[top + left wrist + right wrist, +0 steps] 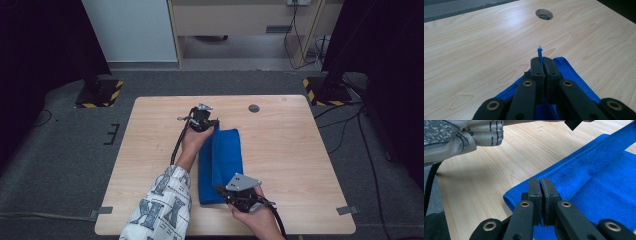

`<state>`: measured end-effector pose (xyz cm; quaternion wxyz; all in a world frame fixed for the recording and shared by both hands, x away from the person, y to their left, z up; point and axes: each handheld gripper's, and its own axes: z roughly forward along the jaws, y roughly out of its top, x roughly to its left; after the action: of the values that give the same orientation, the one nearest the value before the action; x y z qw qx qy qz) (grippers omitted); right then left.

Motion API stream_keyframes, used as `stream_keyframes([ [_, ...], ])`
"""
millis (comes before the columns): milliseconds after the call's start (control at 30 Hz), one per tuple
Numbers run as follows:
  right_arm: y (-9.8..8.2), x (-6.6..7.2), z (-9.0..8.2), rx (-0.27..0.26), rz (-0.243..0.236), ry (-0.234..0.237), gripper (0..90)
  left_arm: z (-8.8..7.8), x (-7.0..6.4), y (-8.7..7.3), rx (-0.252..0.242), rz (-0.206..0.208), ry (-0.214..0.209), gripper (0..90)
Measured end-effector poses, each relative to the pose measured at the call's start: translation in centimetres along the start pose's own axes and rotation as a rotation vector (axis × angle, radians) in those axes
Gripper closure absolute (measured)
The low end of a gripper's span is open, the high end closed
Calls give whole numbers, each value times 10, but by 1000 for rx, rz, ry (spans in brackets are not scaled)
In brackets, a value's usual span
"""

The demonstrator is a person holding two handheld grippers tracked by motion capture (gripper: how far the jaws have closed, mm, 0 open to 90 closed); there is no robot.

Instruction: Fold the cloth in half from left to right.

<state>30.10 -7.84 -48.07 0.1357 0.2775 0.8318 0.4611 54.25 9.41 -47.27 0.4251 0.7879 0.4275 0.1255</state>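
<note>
Blue towel folded on table, both hand-held grippers pinching its corners

The light wooden table stands on grey carpet, and a round cable hole sits in its top near the far edge. Grey tape tabs mark the near corners. Beyond the table, two black stand bases edged with yellow-and-black hazard stripes rest on the floor, one on each side. Dark curtains hang at both sides. At the back, a pale wooden desk frame stands beside a white panel, with black cables trailing over the carpet on the right
</note>
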Motion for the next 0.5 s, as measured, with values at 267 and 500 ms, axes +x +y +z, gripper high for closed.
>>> stream_keyframes([
  [267,-4,-3,-7,3,0,-8,875,8,-8,1,5,2,-13,874],
  [500,-10,-9,-9,12,16,-15,873,13,-11,0,13,4,-11,873],
])
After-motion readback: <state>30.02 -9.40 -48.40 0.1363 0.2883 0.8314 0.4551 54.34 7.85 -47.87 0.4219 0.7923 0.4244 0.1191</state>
